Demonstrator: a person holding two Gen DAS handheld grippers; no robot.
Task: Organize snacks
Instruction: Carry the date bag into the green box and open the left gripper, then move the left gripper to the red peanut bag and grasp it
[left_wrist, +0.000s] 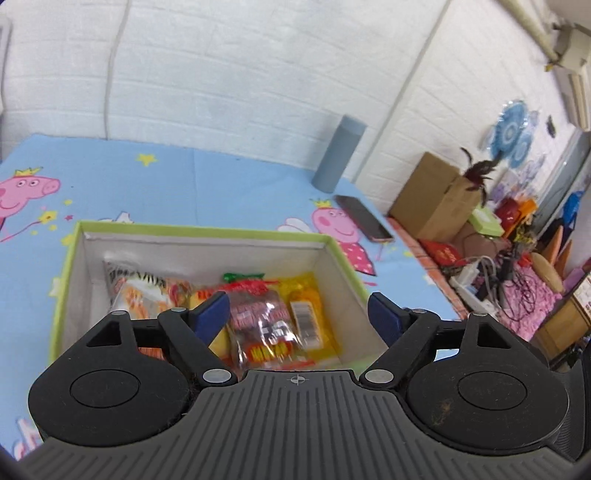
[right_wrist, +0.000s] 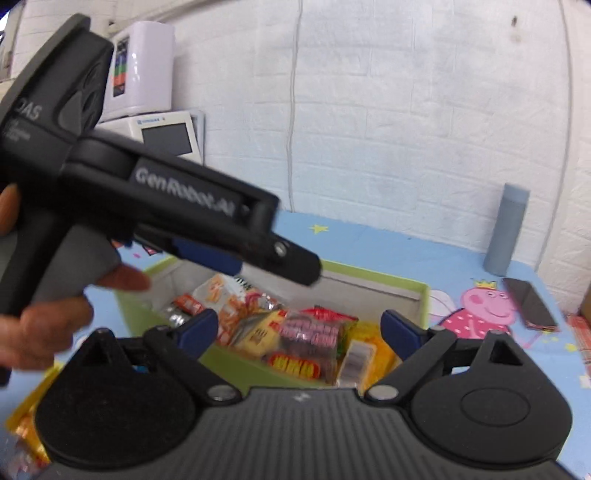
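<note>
Here both pairs of tongs hang above the green-rimmed box (left_wrist: 207, 230), which sits on the tabletop (left_wrist: 221, 184) with the cartoon-pig cover. The left tongs (left_wrist: 297, 314) are spread wide and hold nothing; the right tongs (right_wrist: 297, 328) are spread too, also empty. The snacks (left_wrist: 258, 317) lie inside the box, toward its near right corner, piled one over another.

What could go wrong? The packets are thin, glossy plastic film, crinkled and slippery, so a pinch on a flat face can slide off; a sealed edge or a puffed corner seems a safer place to me. They overlap, so lifting one may drag a neighbour with it. The box walls look like light cardboard, white inside, and a careless push from the tongs could shift the whole box on the smooth cover. The two tools are also close together: in the right wrist view the left tool passes just above the far left of the box, so they may knock each other.

At the near left in the right wrist view, something yellow and orange (right_wrist: 26, 424) lies outside the box, perhaps more packets, but it is too blurred to be sure.

A dark phone (left_wrist: 364, 218) and a tall grey cylinder (left_wrist: 338, 153) stand at the far right, well apart from the box.
</note>
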